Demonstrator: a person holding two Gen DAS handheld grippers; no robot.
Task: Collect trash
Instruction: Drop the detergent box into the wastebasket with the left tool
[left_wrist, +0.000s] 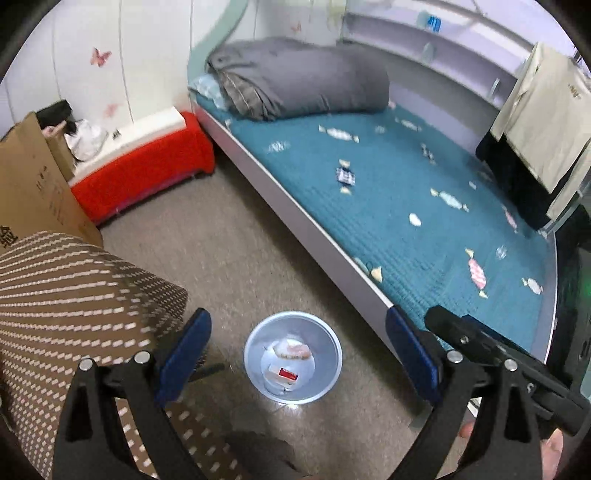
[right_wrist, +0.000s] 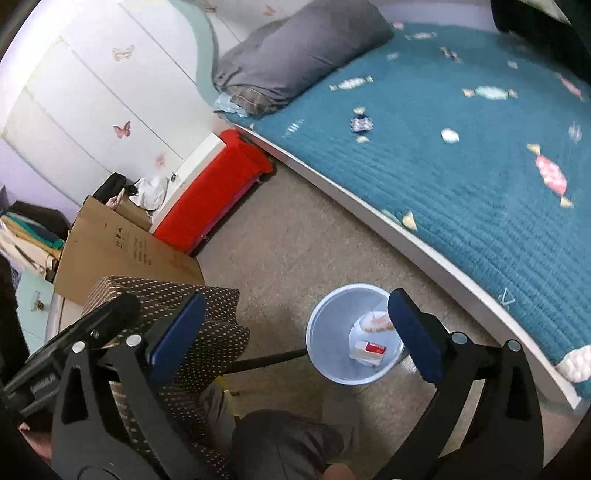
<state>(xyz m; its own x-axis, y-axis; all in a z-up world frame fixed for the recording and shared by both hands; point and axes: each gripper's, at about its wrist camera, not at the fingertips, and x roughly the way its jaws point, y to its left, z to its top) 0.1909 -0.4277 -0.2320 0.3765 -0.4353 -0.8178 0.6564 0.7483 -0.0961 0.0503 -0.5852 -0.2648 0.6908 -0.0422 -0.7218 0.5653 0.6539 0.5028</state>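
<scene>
Left gripper (left_wrist: 297, 354): its two blue-padded fingers are held wide apart with nothing between them; the bin is seen on the floor through the gap.
Right gripper (right_wrist: 295, 332): its fingers are likewise spread wide and grip nothing; its right pad overlaps the bin's rim in the right wrist view.
Bin (left_wrist: 325, 332): one round, pale grey-blue wastebasket with smooth sloping walls is set upright on the floor, just beside the bed's near edge.
Trash in the bin: two pieces are counted at the bottom, a crumpled white wrapper with pinkish marks (left_wrist: 293, 349) and a small white-and-red box (left_wrist: 284, 374). Its print is too small to be read.
Bed (left_wrist: 332, 236): beside the bin, one white-framed bed is covered by a teal quilt printed with sweets.
Duvet (left_wrist: 303, 81): one grey folded duvet is laid at the bed's far end, well apart from the bin.
Red bench (left_wrist: 144, 173): one is placed beyond the bin, against the white wall.
Cardboard box (right_wrist: 122, 254): one is seen left of the bin; black printing is on it, but it cannot be read.
Dotted brown cloth (left_wrist: 74, 295): it is draped just left of the bin.
</scene>
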